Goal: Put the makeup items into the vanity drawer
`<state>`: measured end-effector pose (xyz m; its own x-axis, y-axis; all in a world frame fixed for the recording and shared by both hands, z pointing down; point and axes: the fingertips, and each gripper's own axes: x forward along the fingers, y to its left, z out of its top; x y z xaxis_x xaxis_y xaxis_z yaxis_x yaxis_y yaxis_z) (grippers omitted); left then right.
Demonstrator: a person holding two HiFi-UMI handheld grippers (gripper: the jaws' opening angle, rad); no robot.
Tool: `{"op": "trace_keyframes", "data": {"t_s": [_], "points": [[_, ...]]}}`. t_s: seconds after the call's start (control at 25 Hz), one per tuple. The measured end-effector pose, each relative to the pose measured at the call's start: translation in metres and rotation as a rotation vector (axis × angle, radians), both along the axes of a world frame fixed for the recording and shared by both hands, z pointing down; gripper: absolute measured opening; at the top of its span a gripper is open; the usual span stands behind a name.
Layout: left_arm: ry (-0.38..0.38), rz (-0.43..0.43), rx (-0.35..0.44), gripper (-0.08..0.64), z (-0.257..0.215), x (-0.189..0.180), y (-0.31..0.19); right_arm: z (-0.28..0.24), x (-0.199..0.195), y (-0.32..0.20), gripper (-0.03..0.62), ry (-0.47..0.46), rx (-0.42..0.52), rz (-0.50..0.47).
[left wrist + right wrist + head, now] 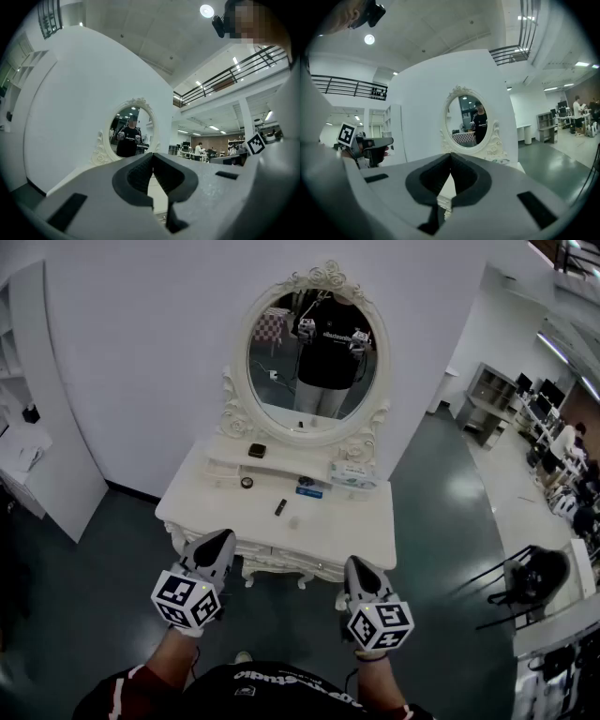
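Left tongs (217,542) and right tongs (359,566) are pressed together, empty, low in frame. Makeup items (280,507) lie above them, well apart.

White shelving unit (56,456) at left wall. Black chair (534,577) and office desks (542,413) at right. Dark glossy floor (441,517).

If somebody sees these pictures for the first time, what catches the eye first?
The ornate oval mirror above the white vanity table dominates, with the person reflected in it. Nearer, the left tongs and right tongs are both shut and empty, held before the table.
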<state>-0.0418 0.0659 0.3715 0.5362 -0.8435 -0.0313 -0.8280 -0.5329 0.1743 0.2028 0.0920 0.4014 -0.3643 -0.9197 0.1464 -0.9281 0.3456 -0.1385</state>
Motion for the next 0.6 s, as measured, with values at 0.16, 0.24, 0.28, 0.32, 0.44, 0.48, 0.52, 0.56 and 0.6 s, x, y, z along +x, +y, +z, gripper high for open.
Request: {"op": "trace_keyframes", "data": {"t_s": [0.16, 0.24, 0.28, 0.32, 0.44, 0.48, 0.52, 0.56, 0.6], "points": [[-0.005, 0.002, 0.012, 0.005, -0.003, -0.001, -0.005, -0.001, -0.004, -0.005, -0.008, 0.005, 0.002, -0.002], [-0.009, 0.002, 0.016, 0.006, -0.003, -0.004, -0.007, 0.000, -0.007, -0.006, -0.008, 0.006, 0.002, -0.002], [-0.009, 0.002, 0.016, 0.006, -0.002, -0.005, -0.008, 0.001, -0.009, -0.007, -0.008, 0.006, 0.001, -0.001], [-0.008, 0.003, 0.015, 0.005, -0.002, -0.006, -0.009, 0.001, -0.010, -0.007, -0.008, 0.006, 0.000, -0.001], [-0.005, 0.004, 0.013, 0.006, -0.002, -0.009, -0.010, 0.002, -0.013, -0.010, -0.008, 0.010, -0.003, -0.001], [-0.006, 0.004, 0.013, 0.006, -0.002, -0.009, -0.011, 0.002, -0.014, -0.011, -0.008, 0.011, -0.003, -0.001], [-0.006, 0.004, 0.013, 0.006, -0.001, -0.010, -0.011, 0.003, -0.016, -0.011, -0.008, 0.012, -0.002, -0.003], [-0.006, 0.004, 0.012, 0.005, 0.000, -0.011, -0.012, 0.003, -0.018, -0.011, -0.008, 0.013, -0.002, -0.007], [-0.006, 0.004, 0.010, 0.005, 0.001, -0.011, -0.012, 0.003, -0.020, -0.012, -0.008, 0.010, -0.003, -0.014]]}}
